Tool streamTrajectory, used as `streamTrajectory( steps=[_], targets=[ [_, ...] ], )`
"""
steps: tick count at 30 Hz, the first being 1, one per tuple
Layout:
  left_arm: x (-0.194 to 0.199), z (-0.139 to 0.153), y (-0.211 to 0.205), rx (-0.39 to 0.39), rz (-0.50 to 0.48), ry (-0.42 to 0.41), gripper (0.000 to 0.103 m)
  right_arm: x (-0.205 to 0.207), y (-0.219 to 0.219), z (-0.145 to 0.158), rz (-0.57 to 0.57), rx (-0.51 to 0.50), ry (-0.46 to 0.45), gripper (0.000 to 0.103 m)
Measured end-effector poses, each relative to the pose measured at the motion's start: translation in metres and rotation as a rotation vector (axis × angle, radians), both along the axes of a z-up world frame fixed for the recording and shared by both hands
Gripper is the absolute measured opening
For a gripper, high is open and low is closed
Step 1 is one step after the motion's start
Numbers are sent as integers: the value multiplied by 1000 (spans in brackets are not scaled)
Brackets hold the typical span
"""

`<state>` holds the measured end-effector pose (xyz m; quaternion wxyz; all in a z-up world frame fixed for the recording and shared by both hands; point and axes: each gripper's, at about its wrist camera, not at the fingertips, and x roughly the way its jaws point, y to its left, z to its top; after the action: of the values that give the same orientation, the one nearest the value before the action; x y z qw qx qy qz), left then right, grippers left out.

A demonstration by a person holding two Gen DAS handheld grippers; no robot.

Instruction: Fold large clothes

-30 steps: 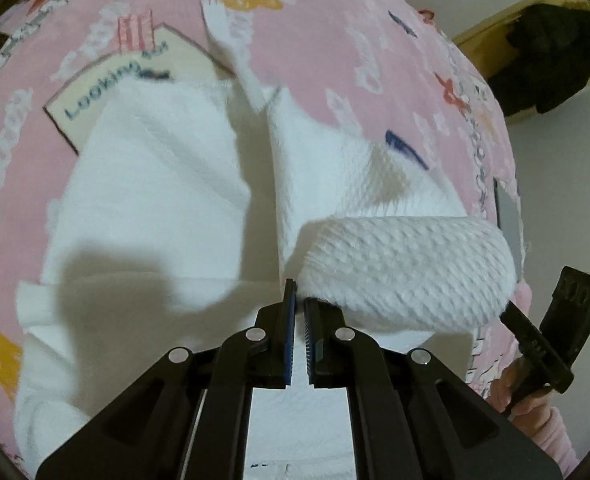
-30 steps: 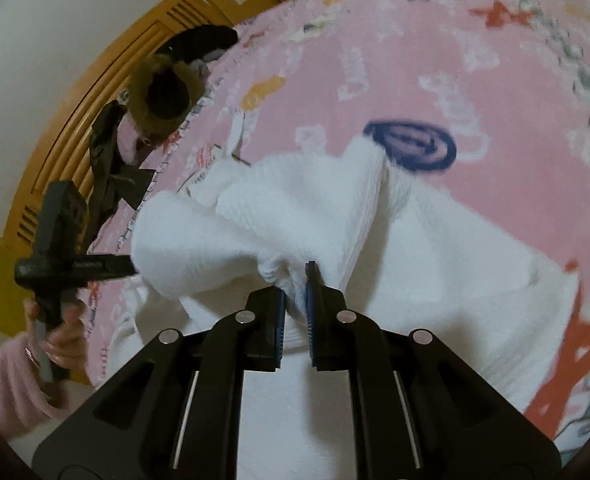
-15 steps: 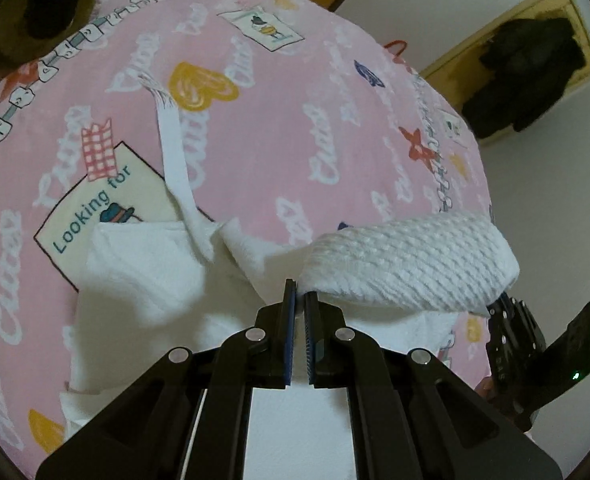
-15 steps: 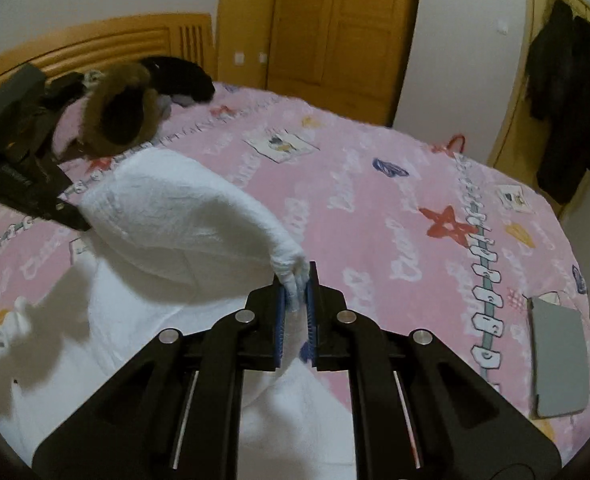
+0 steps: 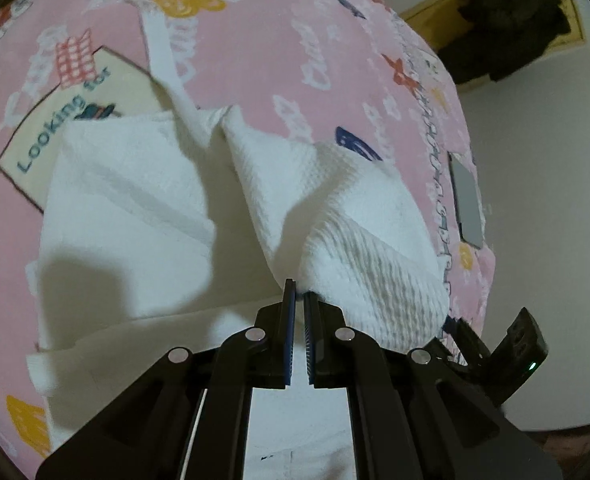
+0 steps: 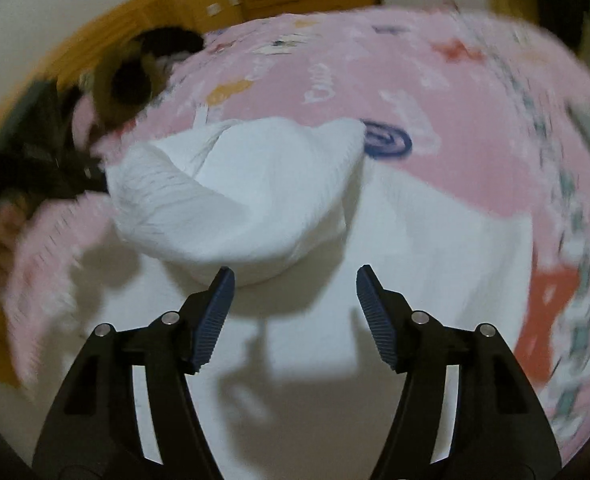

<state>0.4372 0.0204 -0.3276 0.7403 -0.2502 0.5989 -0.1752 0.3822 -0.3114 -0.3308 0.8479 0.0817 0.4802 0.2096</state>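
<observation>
A large white textured garment (image 5: 135, 208) lies on the pink printed bedspread (image 5: 263, 40). My left gripper (image 5: 299, 300) is shut on a raised fold of the garment (image 5: 367, 264), held just above the rest of it. In the right wrist view my right gripper (image 6: 295, 280) is open and empty, just behind the same white fold (image 6: 247, 192), which hangs over the flat part of the garment (image 6: 435, 264). The right wrist view is blurred. The right gripper also shows at the lower right of the left wrist view (image 5: 495, 356).
A white strap (image 5: 163, 52) of the garment trails up the bedspread. A grey flat object (image 5: 467, 200) lies near the bed's right edge. Dark clothes (image 6: 135, 76) sit at the bed's far left by the wooden headboard. A dark coat (image 5: 507, 28) hangs on the wall.
My right gripper has opened and let go of the garment's fold. Both grippers have come down toward the bed; the left still holds the fold, now lower over the garment.
</observation>
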Motion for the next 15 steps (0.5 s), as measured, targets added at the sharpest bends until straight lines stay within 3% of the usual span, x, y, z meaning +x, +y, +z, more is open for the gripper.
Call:
streamTrajectory(
  steps=[2,5,6,8,11,15],
  targets=[
    [0,4,-4,16,-26,0,4,-5,-11,0,-67,177,118,62],
    [0,9,-9,23,-47,-1,4,-18,-13,-25,-211,620,399,62],
    [0,9,-10,16,-47,0,4,-22,-6,-37,-245,724,459,62],
    [4,14,-14,3,-39,-3,4,-30,13,-56,-309,856,496,57],
    [10,24,-19,2,-42,-23,4,-24,38,-80,-371,845,461,39],
    [19,38,-19,15,-62,-57,4,-13,57,-100,-459,858,389,35]
  ],
)
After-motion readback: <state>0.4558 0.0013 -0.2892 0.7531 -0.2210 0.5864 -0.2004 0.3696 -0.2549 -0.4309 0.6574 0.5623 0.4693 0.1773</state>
